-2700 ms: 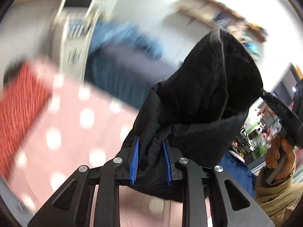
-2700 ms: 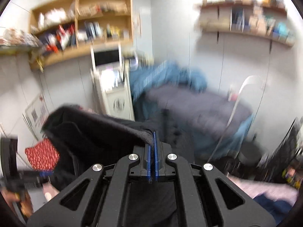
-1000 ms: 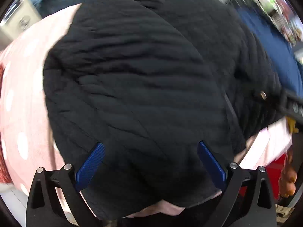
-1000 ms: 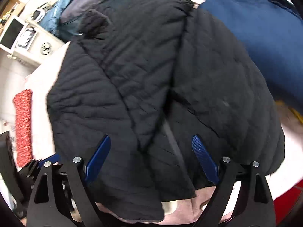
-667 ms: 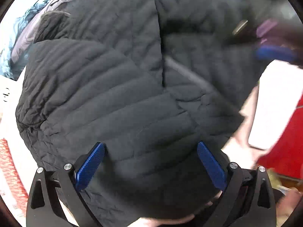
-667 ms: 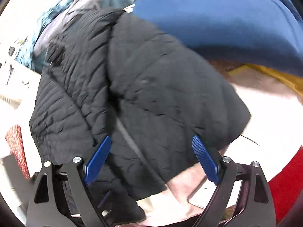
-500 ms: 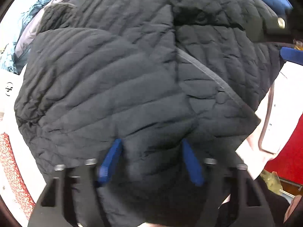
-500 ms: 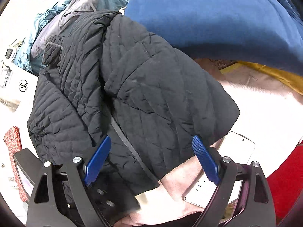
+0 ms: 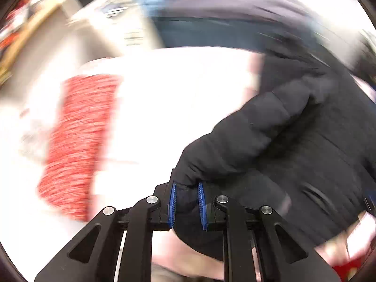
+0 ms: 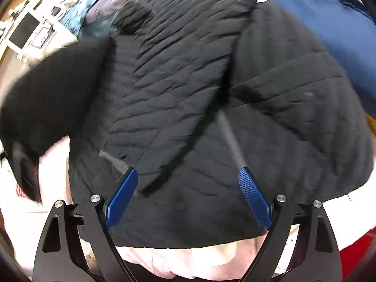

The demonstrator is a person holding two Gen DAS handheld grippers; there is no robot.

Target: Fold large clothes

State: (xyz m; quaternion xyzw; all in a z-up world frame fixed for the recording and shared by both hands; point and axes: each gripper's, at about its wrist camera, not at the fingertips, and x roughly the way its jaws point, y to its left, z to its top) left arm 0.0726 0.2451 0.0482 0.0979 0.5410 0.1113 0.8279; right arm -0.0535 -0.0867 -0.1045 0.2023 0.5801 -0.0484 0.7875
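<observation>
A black quilted jacket (image 10: 188, 98) is lying spread over a pale pink surface (image 10: 188, 260), its puffy body filling most of the right wrist view. The left gripper (image 9: 186, 202) is pinching a bunched fold at the end of what looks like a sleeve (image 9: 246, 136); its jaws have just been closing, and the blue ribbed pads are now pressing the dark fabric between them. The right gripper (image 10: 188, 197) is hovering over the jacket's lower body with its fingers (image 10: 121, 197) spread wide and nothing held between them.

The step in hand appears to be folding the sleeve inward across the body. The next move probably calls for carrying the pinched sleeve over the torso while the free gripper is steadying or taking a hem.

The shell is a thin, slightly glossy fabric stitched in diagonal channels, soft and compressible, so it is likely to spring back after folding. A grey zipper tape (image 10: 231, 138) is running down the front. A red speckled cloth (image 9: 77, 141) is lying well apart, and a blue garment (image 10: 329, 23) is lying just beside the jacket.
</observation>
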